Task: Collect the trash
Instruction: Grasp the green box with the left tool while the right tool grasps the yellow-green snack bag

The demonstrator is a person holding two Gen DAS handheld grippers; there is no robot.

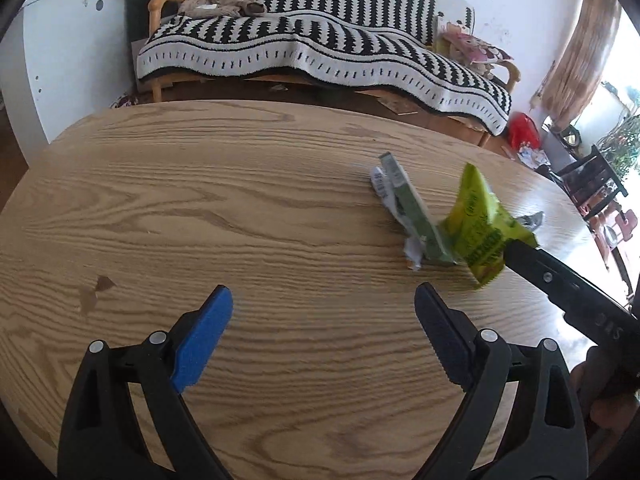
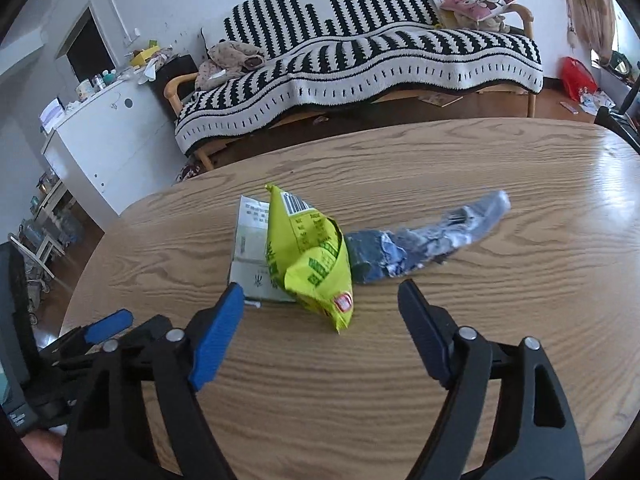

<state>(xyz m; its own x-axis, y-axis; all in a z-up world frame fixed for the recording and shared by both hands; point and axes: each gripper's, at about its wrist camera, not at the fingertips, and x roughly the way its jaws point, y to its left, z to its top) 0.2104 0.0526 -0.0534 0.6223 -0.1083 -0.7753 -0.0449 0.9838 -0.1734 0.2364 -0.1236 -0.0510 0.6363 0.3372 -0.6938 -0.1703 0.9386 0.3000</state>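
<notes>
On the wooden table point(image 2: 520, 320) lie a yellow-green snack bag point(image 2: 312, 256), a flat pale green carton point(image 2: 250, 248) half under it, and a crumpled blue-grey wrapper point(image 2: 420, 236) to its right. My right gripper point(image 2: 322, 292) is open, and the bag's near tip reaches in between its blue pads without touching them. In the left wrist view the carton point(image 1: 412, 208) and the bag point(image 1: 476, 220) lie ahead to the right, with a white scrap point(image 1: 414, 256) beside them. One black finger point(image 1: 560, 280) of the right gripper comes in beside the bag. My left gripper point(image 1: 324, 296) hangs open over bare wood.
Behind the table stands a sofa point(image 1: 320, 48) under a black-and-white striped blanket. A white cabinet point(image 2: 104, 140) is at the left and a red bag point(image 2: 576, 76) on the floor at the right. Of my left gripper, one blue pad point(image 2: 108, 328) shows at the lower left.
</notes>
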